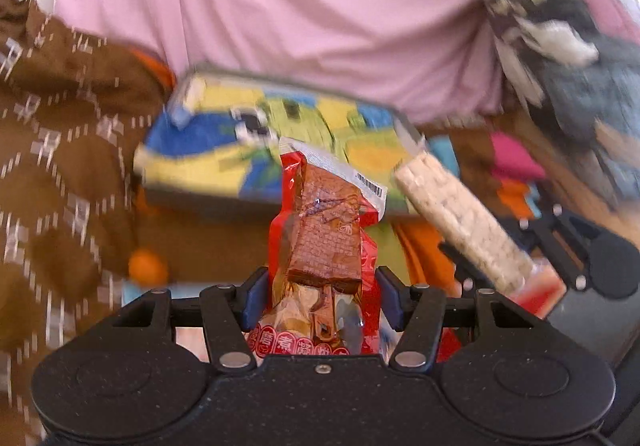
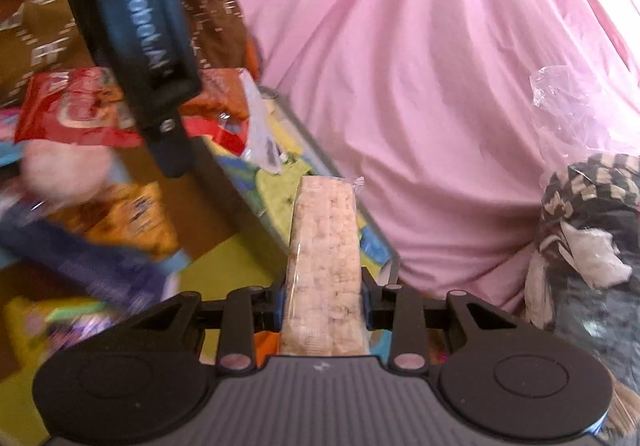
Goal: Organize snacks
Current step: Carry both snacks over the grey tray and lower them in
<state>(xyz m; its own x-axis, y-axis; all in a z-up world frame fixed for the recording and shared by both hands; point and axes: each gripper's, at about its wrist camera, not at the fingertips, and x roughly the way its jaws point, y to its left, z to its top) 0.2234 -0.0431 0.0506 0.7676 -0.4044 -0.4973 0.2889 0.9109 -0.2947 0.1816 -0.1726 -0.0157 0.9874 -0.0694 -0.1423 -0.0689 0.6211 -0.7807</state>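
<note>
Over the colourful tray point(image 1: 208, 150), the left gripper point(image 1: 322, 286) clamps a red snack packet point(image 1: 324, 234); the right gripper point(image 2: 323, 298) grips a rice bar point(image 2: 324, 246), seemingly both ready for sorting.

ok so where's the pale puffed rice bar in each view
Left wrist view: the pale puffed rice bar in clear wrap runs diagonally at centre-right, held by the right tool.
Right wrist view: it stands at bottom centre, clamped between the tool's fingers.
Shared landmark: the colourful cartoon-printed rectangular tin behind it.
</note>
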